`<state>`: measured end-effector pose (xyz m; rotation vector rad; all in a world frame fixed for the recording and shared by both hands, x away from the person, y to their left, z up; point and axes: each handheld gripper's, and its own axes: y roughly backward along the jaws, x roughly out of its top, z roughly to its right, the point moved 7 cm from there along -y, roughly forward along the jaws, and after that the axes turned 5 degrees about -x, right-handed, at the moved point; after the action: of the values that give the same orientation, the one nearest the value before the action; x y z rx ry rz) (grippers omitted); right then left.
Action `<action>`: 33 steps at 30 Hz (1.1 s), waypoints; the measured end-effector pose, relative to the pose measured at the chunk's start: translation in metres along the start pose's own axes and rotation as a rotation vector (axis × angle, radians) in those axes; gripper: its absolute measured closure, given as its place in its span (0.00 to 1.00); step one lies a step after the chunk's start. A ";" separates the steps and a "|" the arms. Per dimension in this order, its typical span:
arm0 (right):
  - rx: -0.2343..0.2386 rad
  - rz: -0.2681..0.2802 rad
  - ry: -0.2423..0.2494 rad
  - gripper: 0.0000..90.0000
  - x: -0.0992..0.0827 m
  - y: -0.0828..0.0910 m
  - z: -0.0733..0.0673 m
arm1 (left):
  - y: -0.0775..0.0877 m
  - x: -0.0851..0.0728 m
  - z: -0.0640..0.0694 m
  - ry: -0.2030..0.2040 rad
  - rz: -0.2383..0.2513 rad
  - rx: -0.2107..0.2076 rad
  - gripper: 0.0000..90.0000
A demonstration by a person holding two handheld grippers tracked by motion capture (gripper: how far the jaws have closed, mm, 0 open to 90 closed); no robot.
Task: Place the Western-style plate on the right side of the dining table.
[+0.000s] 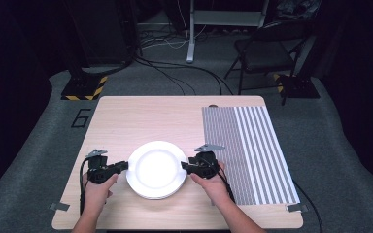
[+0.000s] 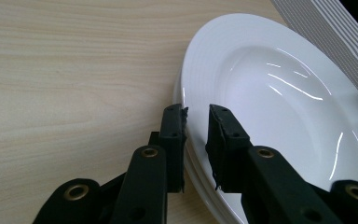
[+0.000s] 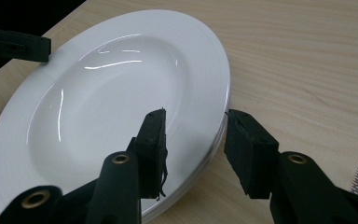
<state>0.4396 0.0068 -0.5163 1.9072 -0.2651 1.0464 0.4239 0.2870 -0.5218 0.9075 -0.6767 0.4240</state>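
Observation:
A stack of white deep plates point(image 1: 155, 170) rests on the near half of the wooden table point(image 1: 126, 116). My left gripper point(image 1: 125, 166) is at the stack's left edge. In the left gripper view its jaws point(image 2: 198, 114) are shut on the rim of the top plate point(image 2: 270, 93), one pad outside the rim and one on its upper face. My right gripper point(image 1: 184, 167) is at the right edge. Its jaws point(image 3: 193, 116) straddle the rim of the top plate point(image 3: 112, 102) with a small gap at the outer pad, so it is open.
A grey-and-white striped mat point(image 1: 252, 150) covers the table's right side, close to my right hand. Beyond the table's far edge are floor cables, a folding chair point(image 1: 267, 48) and a stand base with yellow-black tape point(image 1: 83, 90).

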 end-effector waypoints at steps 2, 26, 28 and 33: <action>0.000 -0.004 -0.012 0.64 0.000 0.000 0.000 | 0.000 -0.001 0.001 0.010 -0.005 -0.009 0.85; 0.061 -0.055 -0.147 0.60 -0.007 -0.007 0.000 | -0.002 -0.004 0.002 -0.007 -0.020 0.008 0.90; 0.057 -0.062 -0.147 0.60 -0.008 -0.008 0.000 | -0.003 -0.004 0.003 0.000 -0.017 0.003 0.90; 0.072 -0.072 -0.162 0.60 -0.010 -0.010 -0.001 | -0.002 -0.005 0.003 0.021 -0.018 0.000 0.90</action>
<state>0.4382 0.0109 -0.5302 2.0548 -0.2518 0.8655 0.4207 0.2833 -0.5252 0.9079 -0.6490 0.4171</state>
